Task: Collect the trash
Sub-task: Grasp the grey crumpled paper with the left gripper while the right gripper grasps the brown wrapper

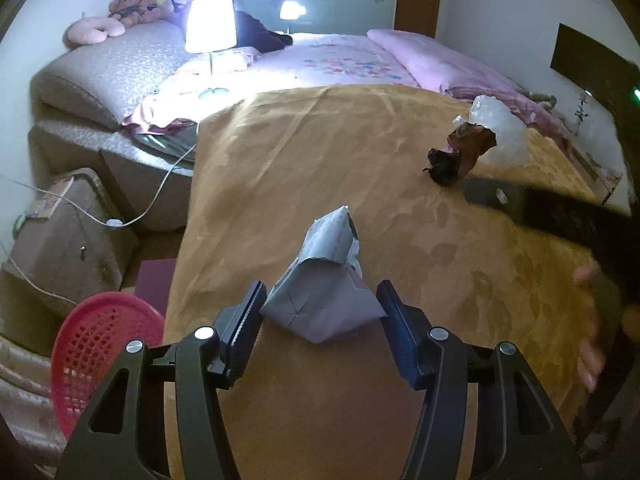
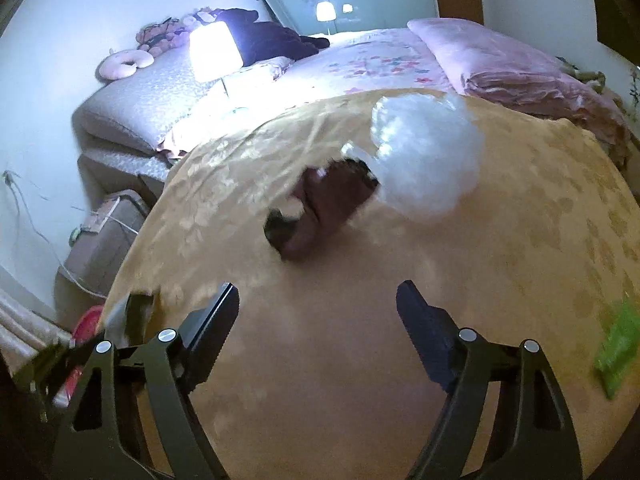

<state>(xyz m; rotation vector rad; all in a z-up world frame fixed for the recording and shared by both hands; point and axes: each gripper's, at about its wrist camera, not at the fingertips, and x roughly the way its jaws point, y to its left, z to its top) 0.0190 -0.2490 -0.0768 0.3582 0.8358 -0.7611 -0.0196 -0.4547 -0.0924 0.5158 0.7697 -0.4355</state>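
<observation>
Left wrist view first: our left gripper has its jaws apart on either side of a crumpled grey paper wrapper on the gold tablecloth. The fingers look close to it or just touching, not squeezed down, so we'd say this piece is about to be grabbed, not collected yet. The red basket sits off the table's near left edge, and we see no trash in the part that shows. Far right on the cloth are a brown wrapper and a clear plastic bag touching it.

Right wrist view: our right gripper is wide apart and empty, with the brown wrapper and the plastic bag ahead, blurry. There's a green packet near right too. So we reckon four pieces are left, basically nothing done.
</observation>
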